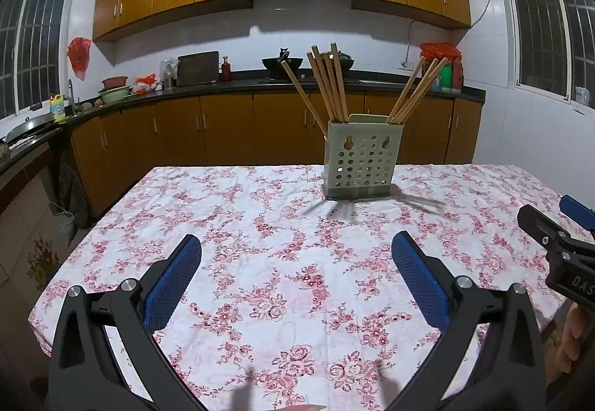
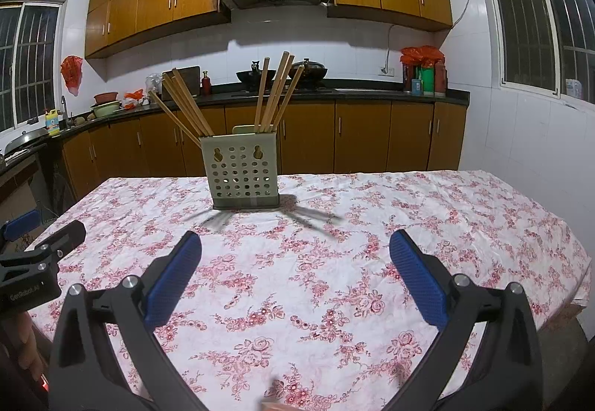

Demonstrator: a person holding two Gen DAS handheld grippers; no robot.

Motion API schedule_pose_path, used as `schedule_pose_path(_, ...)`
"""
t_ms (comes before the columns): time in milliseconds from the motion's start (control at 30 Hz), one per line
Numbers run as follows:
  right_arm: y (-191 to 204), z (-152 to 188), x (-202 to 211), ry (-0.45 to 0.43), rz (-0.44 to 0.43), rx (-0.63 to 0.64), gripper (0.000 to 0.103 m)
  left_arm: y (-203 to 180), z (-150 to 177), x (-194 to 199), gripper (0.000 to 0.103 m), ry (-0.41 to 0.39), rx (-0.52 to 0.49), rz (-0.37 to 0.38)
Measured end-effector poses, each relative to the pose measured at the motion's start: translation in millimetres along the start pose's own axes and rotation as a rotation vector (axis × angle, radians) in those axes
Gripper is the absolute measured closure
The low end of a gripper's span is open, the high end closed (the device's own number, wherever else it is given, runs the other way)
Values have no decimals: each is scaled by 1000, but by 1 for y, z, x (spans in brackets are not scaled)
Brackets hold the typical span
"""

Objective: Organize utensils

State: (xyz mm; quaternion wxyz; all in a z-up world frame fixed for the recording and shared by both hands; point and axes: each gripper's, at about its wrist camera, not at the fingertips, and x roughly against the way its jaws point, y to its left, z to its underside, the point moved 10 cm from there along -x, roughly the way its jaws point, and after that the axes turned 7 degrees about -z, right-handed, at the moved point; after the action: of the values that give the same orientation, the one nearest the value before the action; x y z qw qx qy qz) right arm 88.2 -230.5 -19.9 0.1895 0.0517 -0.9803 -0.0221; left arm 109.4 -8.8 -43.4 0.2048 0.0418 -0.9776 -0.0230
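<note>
A pale green perforated utensil holder (image 1: 361, 160) stands on the far middle of the floral tablecloth (image 1: 260, 243). Several wooden chopsticks (image 1: 327, 83) lean out of it in two bunches, left and right. The holder also shows in the right wrist view (image 2: 243, 173) with its chopsticks (image 2: 273, 95). My left gripper (image 1: 295, 245) is open and empty, above the cloth well short of the holder. My right gripper (image 2: 295, 243) is open and empty too, right of the left one; its tip shows in the left wrist view (image 1: 550, 225).
The table's cloth (image 2: 409, 243) hangs over the left, right and far edges. Behind it runs a dark kitchen counter (image 1: 223, 85) with woks, bottles and bowls, above brown cabinets. Windows stand on both side walls.
</note>
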Motion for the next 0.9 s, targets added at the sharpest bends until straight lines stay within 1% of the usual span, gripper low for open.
schedule_pose_path(900,1,1,0,3,1,-5,4,-3,0,1,2,2,0,-1)
